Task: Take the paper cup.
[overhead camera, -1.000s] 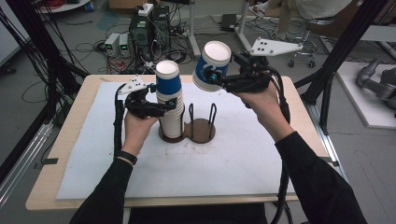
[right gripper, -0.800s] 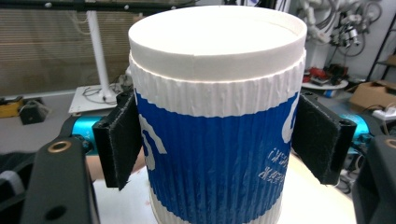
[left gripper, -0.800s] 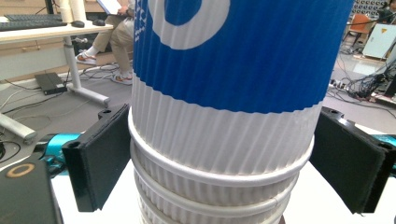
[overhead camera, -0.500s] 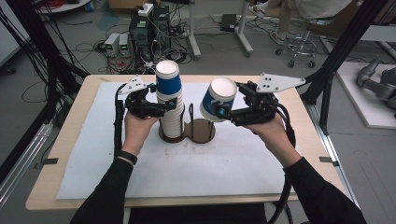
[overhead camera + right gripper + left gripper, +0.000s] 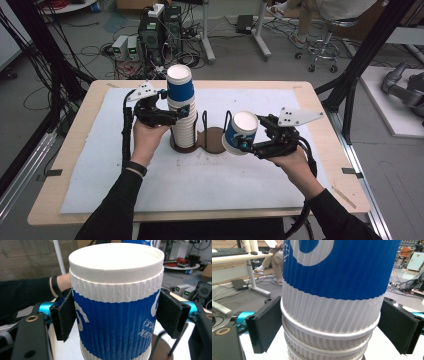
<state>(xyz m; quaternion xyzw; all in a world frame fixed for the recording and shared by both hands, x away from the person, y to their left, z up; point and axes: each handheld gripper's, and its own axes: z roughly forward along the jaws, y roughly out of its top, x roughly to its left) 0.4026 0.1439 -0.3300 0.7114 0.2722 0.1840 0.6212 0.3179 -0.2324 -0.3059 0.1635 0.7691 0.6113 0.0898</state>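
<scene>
At frame centre I have the left gripper (image 5: 172, 114) pinching the cup stack (image 5: 183, 117) standing in the holder (image 5: 213, 140), while my right gripper (image 5: 246, 145) clamps a single upside-down cup (image 5: 240, 132) just right of it.

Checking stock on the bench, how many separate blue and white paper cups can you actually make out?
2 clear ones: the top cup capping the stack beside the left tongs, and the single cup clamped upside down in the right tongs. Nested cups below show rims only, uncountable.
</scene>
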